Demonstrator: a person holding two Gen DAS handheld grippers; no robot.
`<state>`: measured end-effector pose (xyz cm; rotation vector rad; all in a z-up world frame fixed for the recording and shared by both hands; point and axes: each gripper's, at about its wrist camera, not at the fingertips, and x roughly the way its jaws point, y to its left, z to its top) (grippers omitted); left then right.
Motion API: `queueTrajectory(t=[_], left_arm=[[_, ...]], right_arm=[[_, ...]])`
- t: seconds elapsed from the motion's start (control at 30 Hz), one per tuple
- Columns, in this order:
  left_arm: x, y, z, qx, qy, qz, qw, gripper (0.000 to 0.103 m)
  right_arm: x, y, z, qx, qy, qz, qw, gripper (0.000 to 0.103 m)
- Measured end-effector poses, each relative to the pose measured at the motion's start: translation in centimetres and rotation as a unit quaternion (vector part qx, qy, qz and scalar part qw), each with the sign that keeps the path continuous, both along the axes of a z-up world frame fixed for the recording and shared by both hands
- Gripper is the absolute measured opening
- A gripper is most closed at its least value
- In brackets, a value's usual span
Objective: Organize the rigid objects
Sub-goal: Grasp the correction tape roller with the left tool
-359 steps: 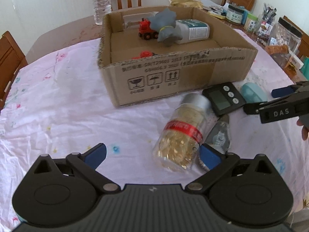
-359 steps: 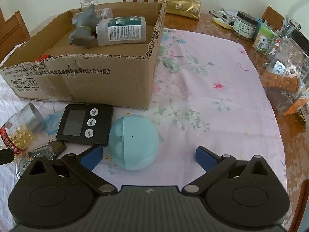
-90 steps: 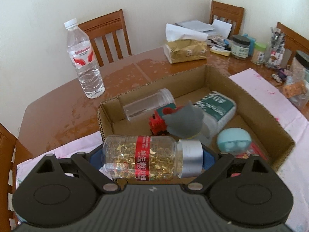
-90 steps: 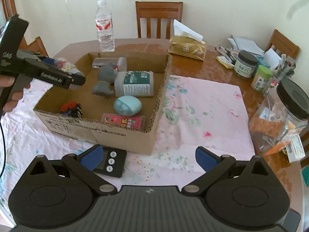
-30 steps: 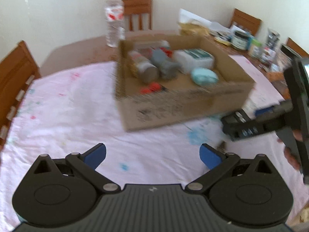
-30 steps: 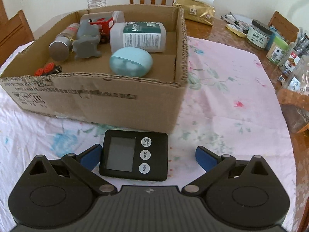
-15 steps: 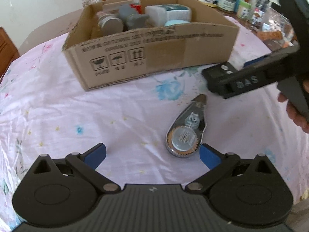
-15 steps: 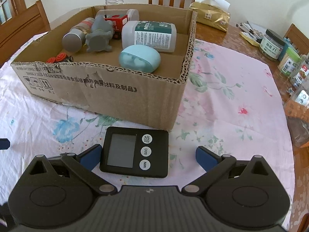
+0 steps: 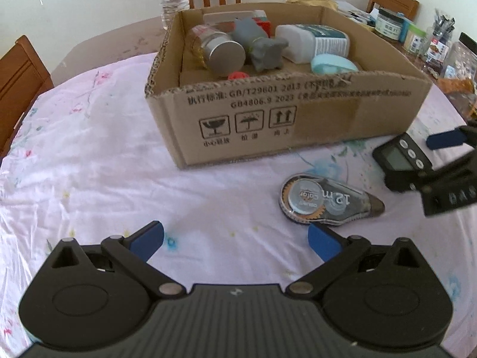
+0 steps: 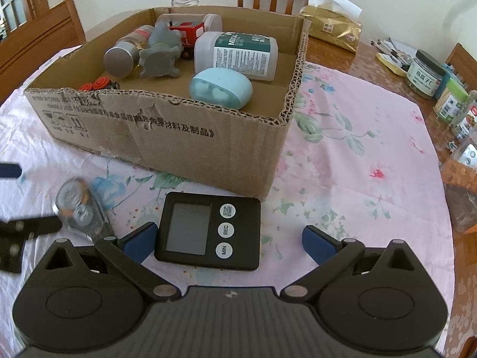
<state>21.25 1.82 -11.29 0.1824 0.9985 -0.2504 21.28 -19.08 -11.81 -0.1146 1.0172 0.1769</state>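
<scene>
Our left gripper (image 9: 235,240) is matte black plastic: a ribbed central body with a small pale mark at its top edge, flanked by two rounded housings, each with a raised disc and a triangular cut-out. Slim black linkage arms, pinned with silver round-head screws, run to blue finger pads (image 9: 148,237). Our right gripper (image 10: 229,240) has the same build and the same blue pads (image 10: 318,244). Seen from the left wrist, its black side carries pale raised lettering and small silver screws

Both wrist cams sit low, near, facing the cardboard box (image 9: 298,113), probably from adjacent corners.
</scene>
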Motion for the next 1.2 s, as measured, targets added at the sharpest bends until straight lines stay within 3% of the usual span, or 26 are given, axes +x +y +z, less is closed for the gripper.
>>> queueTrajectory(t=[0.43,0.83,0.9,0.93,1.03,1.2], left_arm=[[-2.4,-4.4,-0.1,-0.016,0.012,-0.093,0.9954,0.103],[-0.6,-5.8,-0.4,-0.028,-0.013,-0.092,0.9953,0.102],[-0.7,-5.9,-0.3,-0.029,-0.014,-0.090,0.9955,0.098],[-0.8,-5.9,-0.2,-0.031,-0.018,-0.092,0.9951,0.090],[-0.8,-5.8,-0.1,-0.031,-0.018,-0.096,0.9948,0.089],[-0.3,-3.9,0.0,-0.025,-0.013,-0.059,0.9978,0.089]], right_arm=[[-1.4,-1.7,-0.1,0.003,-0.003,0.083,0.997,0.103],[-2.4,-2.6,-0.2,0.006,-0.012,0.100,0.995,0.103],[-2.4,-2.6,-0.2,0.007,-0.014,0.099,0.995,0.103],[-2.4,-2.6,-0.2,0.007,-0.014,0.097,0.995,0.103],[-2.5,-2.4,-0.2,0.007,-0.017,0.092,0.996,0.103],[-2.2,-1.8,-0.2,0.008,-0.019,0.092,0.996,0.103]])
